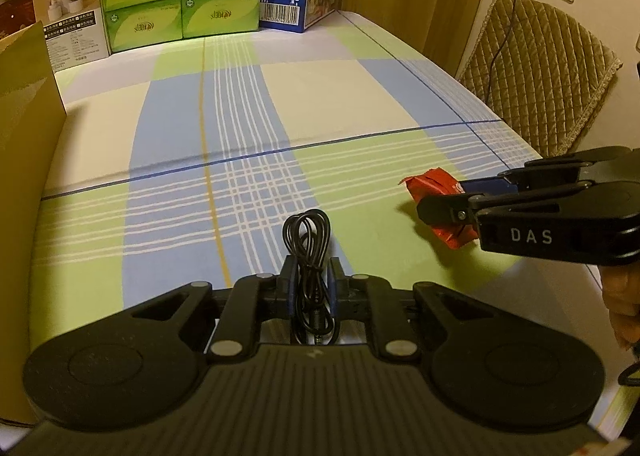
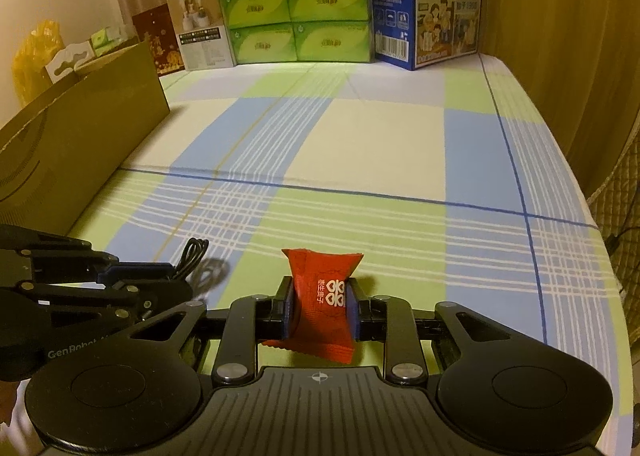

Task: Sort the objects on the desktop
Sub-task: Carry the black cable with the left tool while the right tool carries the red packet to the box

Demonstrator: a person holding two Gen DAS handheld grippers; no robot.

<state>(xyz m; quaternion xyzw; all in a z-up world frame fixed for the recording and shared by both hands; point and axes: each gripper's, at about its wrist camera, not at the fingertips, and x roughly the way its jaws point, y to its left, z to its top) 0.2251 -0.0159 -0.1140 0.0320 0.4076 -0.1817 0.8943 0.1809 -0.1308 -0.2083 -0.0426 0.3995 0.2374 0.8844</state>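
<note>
Left gripper [image 1: 312, 276] jaws pinch a coiled black cable [image 1: 308, 240]; right gripper [image 2: 320, 296] jaws clamp a red snack packet [image 2: 322, 292], both lifted over the checked bench [image 2: 360, 136], likely bound for the cardboard box [image 2: 80, 144]

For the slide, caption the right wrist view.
Right gripper clamps a red foil snack packet above the plaid tablecloth, cardboard box at left.

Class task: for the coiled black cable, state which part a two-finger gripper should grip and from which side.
Grip the coiled black cable across its bundled middle, end-on along its length, as the left gripper does: the loops are gathered into one narrow bundle there.
</note>
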